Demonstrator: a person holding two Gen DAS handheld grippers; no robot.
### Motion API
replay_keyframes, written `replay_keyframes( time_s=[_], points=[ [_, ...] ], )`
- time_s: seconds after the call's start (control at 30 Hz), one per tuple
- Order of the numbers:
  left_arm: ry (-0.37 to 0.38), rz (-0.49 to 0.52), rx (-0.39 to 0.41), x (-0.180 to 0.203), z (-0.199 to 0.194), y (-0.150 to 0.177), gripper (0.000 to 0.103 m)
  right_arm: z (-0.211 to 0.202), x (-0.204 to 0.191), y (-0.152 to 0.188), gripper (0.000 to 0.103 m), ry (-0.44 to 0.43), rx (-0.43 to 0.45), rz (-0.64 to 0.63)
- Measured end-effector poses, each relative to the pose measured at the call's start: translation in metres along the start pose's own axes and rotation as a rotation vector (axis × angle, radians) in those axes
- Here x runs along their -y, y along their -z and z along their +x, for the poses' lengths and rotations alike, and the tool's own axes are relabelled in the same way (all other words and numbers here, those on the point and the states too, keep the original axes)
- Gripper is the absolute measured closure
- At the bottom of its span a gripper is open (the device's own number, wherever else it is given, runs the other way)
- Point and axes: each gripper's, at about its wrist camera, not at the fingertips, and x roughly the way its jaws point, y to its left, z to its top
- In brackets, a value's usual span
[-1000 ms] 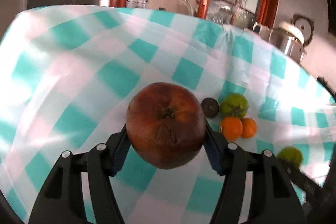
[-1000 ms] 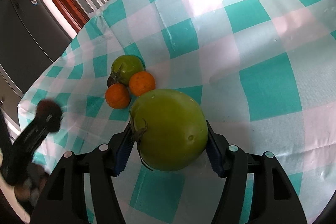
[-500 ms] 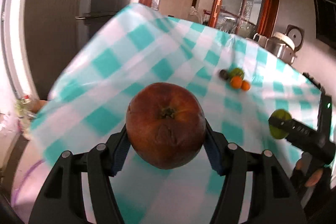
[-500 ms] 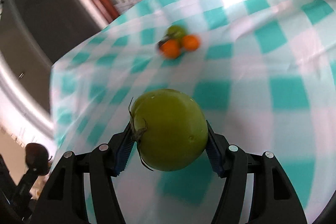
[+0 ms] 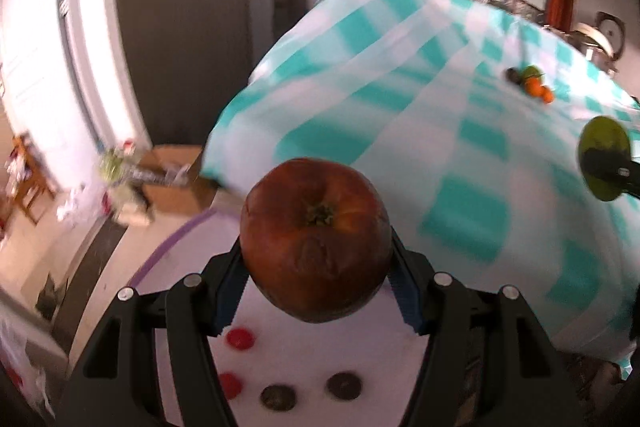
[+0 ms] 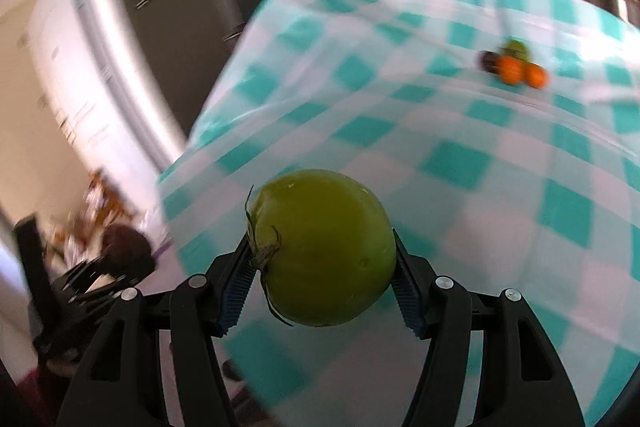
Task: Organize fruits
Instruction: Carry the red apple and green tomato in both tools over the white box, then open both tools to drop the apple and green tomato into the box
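Left wrist view first: left gripper has its blue pads clamped on both sides of a reddish-brown fruit, stem end facing the camera, skin a bit wrinkled low down. Using the checked tablecloth as the landmark: the fruit hangs just off the cloth's near-left corner, over a white surface with a purple rim that carries two red discs and two dark ones. The cloth's left edge drops off toward a cardboard box and floor clutter, so plenty of free air on that side. Far across the cloth, near its back right, sits a small cluster of fruit, two orange, one green, one dark. At the cloth's right side the right gripper's green fruit pokes in.

Right wrist view: right gripper is squeezed onto a green tomato, calyx turned left, held above the cloth's near part. Bare cloth runs from there all the way to the fruit cluster at the back right. Cloth's left edge is close beside the tomato; past it, blurry, the left gripper with its dark fruit. Everything's motion-smeared.
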Motion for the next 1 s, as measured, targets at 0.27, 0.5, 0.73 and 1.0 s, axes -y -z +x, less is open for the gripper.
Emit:
replay_keyframes(
  time_s=[0.27,0.5,0.73,1.0],
  points=[
    [-0.111,-0.036,-0.105,-0.054,0.029,0.027,0.039,0.03,-0.113,0.047,0.042,-0.156,-0.133,-0.339],
    [-0.14,0.025,-0.272,-0.063,0.086,0.042,0.039,0.092,-0.168,0.121,0.042,-0.209,-0.45,-0.542],
    [-0.11,0.089,-0.42,-0.053,0.144,0.056,0.039,0.128,-0.202,0.17,0.042,-0.189,-0.614,-0.745],
    [-0.056,0.031,-0.522,-0.069,0.176,0.072,0.039,0.149,-0.224,0.208,0.042,-0.171,-0.73,-0.874]
  ],
)
